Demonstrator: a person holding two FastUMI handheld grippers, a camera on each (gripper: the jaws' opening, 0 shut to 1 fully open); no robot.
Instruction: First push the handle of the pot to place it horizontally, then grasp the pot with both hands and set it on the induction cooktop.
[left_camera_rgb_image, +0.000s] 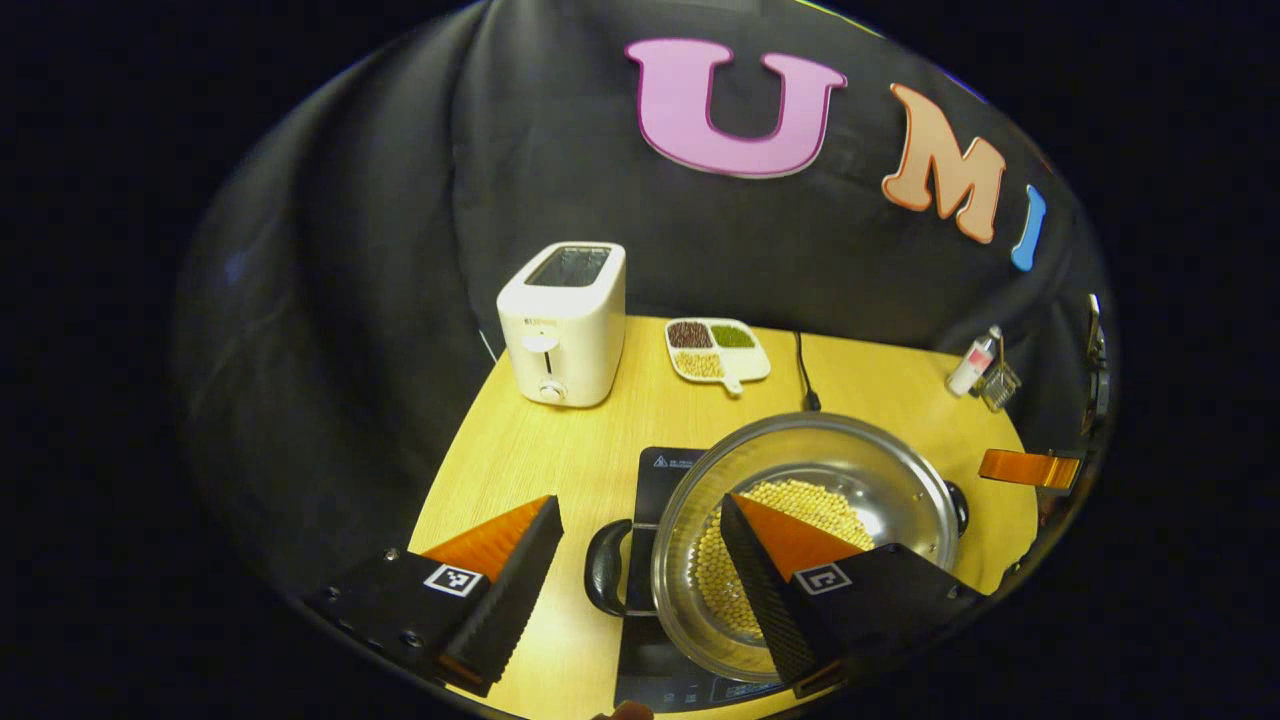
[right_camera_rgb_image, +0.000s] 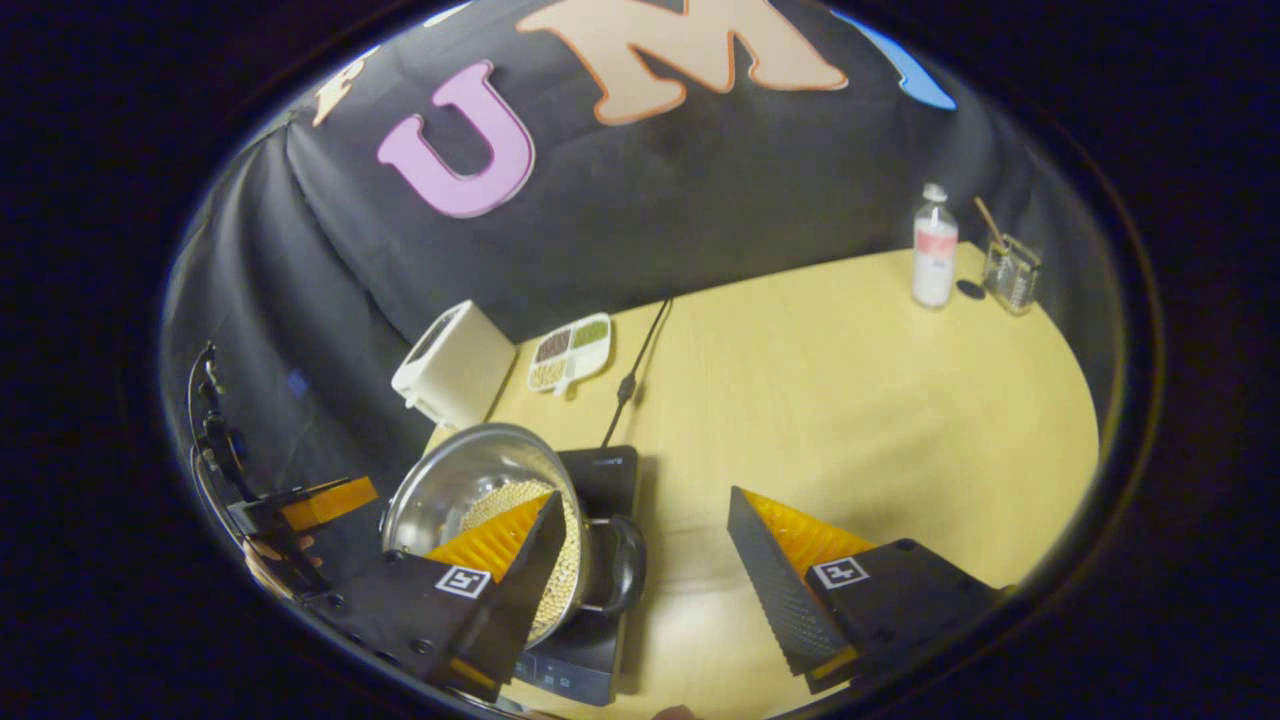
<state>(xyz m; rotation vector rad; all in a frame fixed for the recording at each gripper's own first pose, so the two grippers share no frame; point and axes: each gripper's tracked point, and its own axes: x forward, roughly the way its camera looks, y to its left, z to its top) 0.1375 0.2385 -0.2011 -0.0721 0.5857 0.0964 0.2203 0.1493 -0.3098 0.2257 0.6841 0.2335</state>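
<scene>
While on cooktop (left_camera_rgb_image: 655, 470), pot (left_camera_rgb_image: 860, 470) between claws.

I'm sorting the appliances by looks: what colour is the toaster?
The toaster is white, with a dark slot on top; the left gripper view shows it best.

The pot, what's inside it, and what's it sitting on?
Inside the pot lie lots of small yellow beans; the left gripper's finger covers some. Under it is the black induction cooktop, mostly hidden by the pot.
</scene>
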